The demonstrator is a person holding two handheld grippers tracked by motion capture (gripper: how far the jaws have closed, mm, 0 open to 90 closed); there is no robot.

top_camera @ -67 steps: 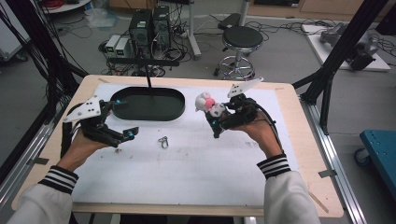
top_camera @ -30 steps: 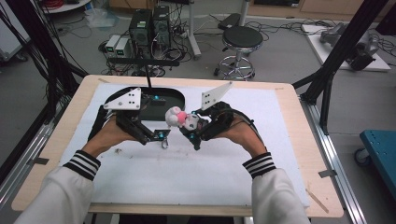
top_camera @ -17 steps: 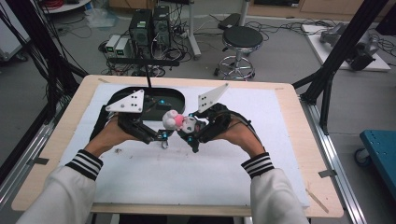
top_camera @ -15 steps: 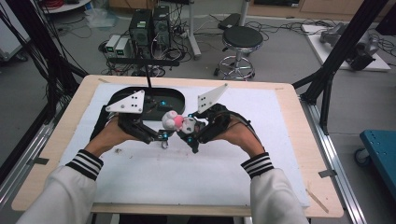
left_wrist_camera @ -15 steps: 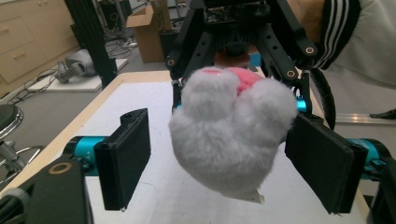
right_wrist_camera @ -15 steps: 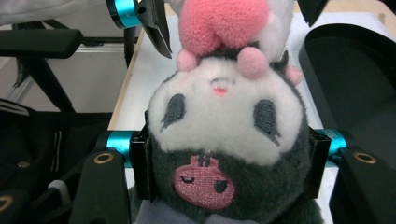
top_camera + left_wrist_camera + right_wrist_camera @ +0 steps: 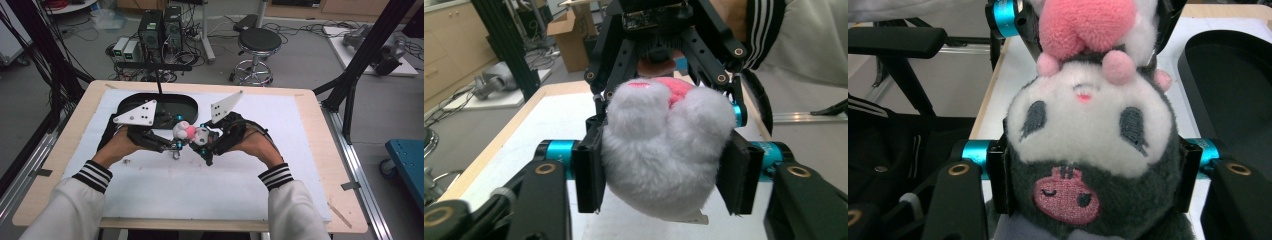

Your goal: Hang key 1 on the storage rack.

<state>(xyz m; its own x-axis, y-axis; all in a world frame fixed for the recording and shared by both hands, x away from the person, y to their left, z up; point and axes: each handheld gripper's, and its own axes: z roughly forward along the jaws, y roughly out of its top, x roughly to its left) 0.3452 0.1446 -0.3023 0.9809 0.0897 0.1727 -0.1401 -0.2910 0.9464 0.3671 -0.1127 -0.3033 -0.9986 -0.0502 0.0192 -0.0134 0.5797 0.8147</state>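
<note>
Plush toy (image 7: 189, 134) above the table (image 7: 310, 150), between both hand-held grippers; tray (image 7: 170, 105) just behind; stool (image 7: 256, 42) beyond the table.

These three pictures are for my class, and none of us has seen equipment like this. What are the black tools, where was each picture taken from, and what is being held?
A person sits at a table covered with a white sheet, holding a hand-operated tool in each hand. The high view looks down from above. There the left gripper and right gripper meet over the sheet. Each carries its own camera, looking along its two black jaws. Between them is a small plush toy. In the right gripper view the jaws press on its dark head. In the left gripper view the jaws, which have just been closing, press its white body. A black oval tray lies behind, and a small metal ring lies on the sheet.
</note>
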